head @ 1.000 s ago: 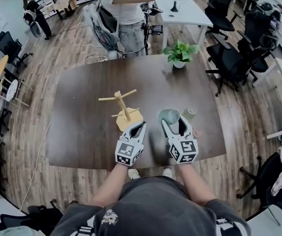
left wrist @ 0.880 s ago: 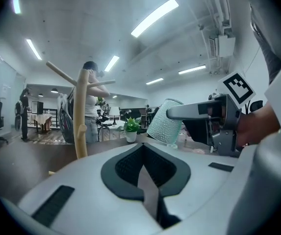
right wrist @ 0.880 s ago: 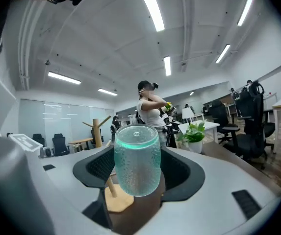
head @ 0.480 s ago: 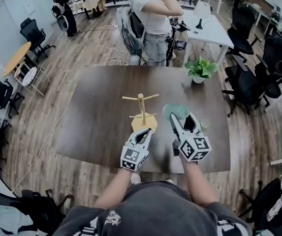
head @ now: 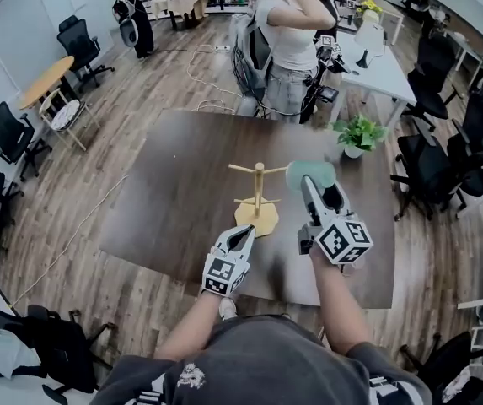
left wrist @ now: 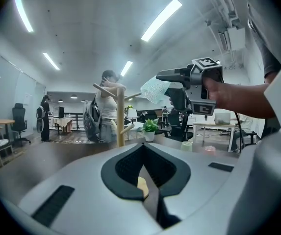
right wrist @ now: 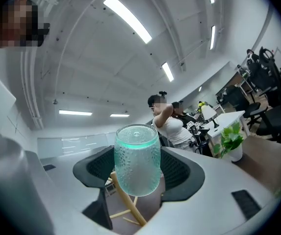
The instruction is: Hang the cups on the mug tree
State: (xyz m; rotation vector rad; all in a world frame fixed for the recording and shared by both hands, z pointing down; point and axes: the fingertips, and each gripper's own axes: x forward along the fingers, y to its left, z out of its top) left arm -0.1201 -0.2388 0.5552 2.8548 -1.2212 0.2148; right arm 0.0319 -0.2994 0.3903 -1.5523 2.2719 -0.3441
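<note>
**Lighting:** I am seeing bright, even light coming from ceiling strip lights (left wrist: 161, 19) around 12 o'clock in both gripper views, and they are glaring white.

**Shadows:** only soft ones are lying on the dark table (head: 182, 192).

**Distortion:** fisheye bending and black vignetting are crowding every edge.

**Focus:** the foreground at 6 o'clock is blurring, while the cup (right wrist: 137, 160) is staying sharp.

Cups, three: one green cup (right wrist: 137, 159) in the right gripper (head: 318, 185), one pale green cup (left wrist: 187, 146) and one pink cup (left wrist: 209, 150) on the table (head: 174, 192), right side. Mug tree (head: 258, 201), one. Grippers, two, counting the left gripper (head: 245, 229). Potted plant (head: 357, 133), one, far right
</note>
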